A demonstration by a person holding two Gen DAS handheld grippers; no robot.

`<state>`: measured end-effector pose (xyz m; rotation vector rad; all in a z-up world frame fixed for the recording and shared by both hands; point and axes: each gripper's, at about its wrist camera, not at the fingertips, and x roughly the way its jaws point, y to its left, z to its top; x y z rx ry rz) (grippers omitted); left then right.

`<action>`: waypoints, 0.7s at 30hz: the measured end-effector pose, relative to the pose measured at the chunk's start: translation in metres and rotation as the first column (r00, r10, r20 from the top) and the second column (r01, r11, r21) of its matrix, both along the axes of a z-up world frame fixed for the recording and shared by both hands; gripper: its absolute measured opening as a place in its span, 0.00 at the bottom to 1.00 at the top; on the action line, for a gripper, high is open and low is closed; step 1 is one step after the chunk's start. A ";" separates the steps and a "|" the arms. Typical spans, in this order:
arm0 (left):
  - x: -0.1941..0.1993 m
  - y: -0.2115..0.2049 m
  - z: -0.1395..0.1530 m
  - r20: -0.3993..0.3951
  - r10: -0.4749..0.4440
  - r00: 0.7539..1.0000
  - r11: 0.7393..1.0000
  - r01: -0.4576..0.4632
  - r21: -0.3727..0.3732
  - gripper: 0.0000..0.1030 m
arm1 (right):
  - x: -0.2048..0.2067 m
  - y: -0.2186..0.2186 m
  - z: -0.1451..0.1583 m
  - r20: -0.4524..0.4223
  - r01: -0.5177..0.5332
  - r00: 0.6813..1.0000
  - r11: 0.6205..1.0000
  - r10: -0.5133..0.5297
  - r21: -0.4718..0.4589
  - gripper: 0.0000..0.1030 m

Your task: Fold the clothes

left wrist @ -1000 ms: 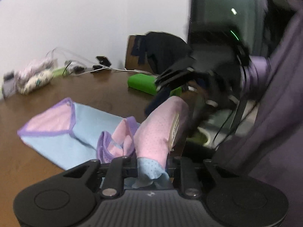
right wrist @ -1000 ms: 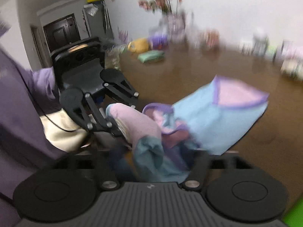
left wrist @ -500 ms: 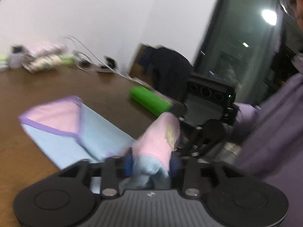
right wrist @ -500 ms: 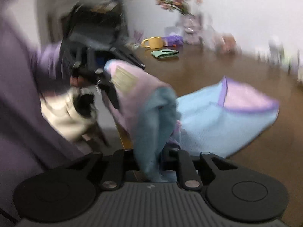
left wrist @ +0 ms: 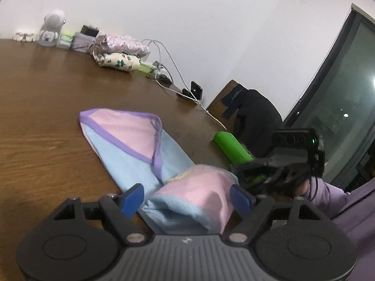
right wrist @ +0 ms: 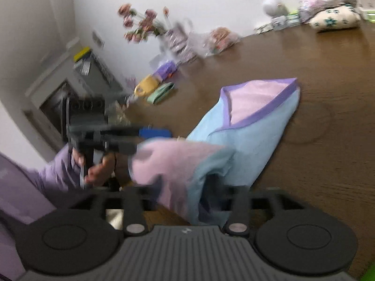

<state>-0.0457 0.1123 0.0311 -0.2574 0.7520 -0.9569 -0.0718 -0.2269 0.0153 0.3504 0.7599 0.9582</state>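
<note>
Left claw (left wrist: 187,197) first: we see its blue pads spread wide, jaws just opened, with the near end of the garment (left wrist: 150,157) bunched between them but neither pad pressing on it, so that one has let go. Over to our right claw (right wrist: 185,187): its jaws have just been opening too, and the cloth sits between its fingers, though the view is smeared and we cannot tell whether the pads touch it; they look apart, so we call it released.

From the left camera we catch the right claw just beyond the pink fold, gripped by a hand (left wrist: 302,187) coming out of a purple sleeve (left wrist: 328,194). From the right camera we see the left claw side-on, one blue pad at the edge of the pink fold, with a hand (right wrist: 98,171) wrapped around its handle.

Now the garment itself: light blue with a pink panel and purple trim, it lies on the brown table (left wrist: 46,98), far end flat with the pink corner turned over, near end humped up in a loose pink and blue roll right at the table edge by the two claws.

Elsewhere we spot a green roll (left wrist: 232,147) near the table edge, a stack of folded clothes (left wrist: 119,53) by the wall, a small white robot figure (left wrist: 52,27), cables (left wrist: 168,70), and a chair (left wrist: 246,107) with dark clothing on it
</note>
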 end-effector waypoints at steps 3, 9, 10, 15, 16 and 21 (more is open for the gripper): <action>0.004 0.002 -0.002 -0.037 0.033 0.999 0.999 -0.032 0.022 0.76 | 0.011 -0.008 0.004 -0.030 0.057 0.998 0.997 -0.055 0.060 0.61; 0.008 0.024 -0.003 -0.152 0.146 0.978 0.989 -0.145 0.016 0.70 | 0.028 0.003 -0.005 -0.123 0.078 0.990 0.997 -0.074 0.029 0.57; 0.009 0.024 -0.004 -0.175 0.156 0.972 0.988 -0.157 0.009 0.69 | 0.027 0.008 -0.007 -0.117 0.070 0.991 0.998 -0.068 0.009 0.57; 0.003 0.011 -0.005 -0.186 0.188 0.964 0.982 -0.184 0.043 0.15 | 0.022 0.022 -0.009 -0.067 0.081 0.994 0.995 -0.085 -0.058 0.22; 0.000 0.009 -0.006 -0.181 0.190 0.965 0.982 -0.187 0.035 0.13 | 0.020 0.023 -0.009 -0.054 0.089 0.994 0.995 -0.092 -0.054 0.20; -0.016 0.002 -0.003 -0.132 0.201 0.971 0.978 -0.207 -0.030 0.05 | -0.002 0.023 -0.002 0.068 0.127 0.990 0.990 -0.123 -0.062 0.09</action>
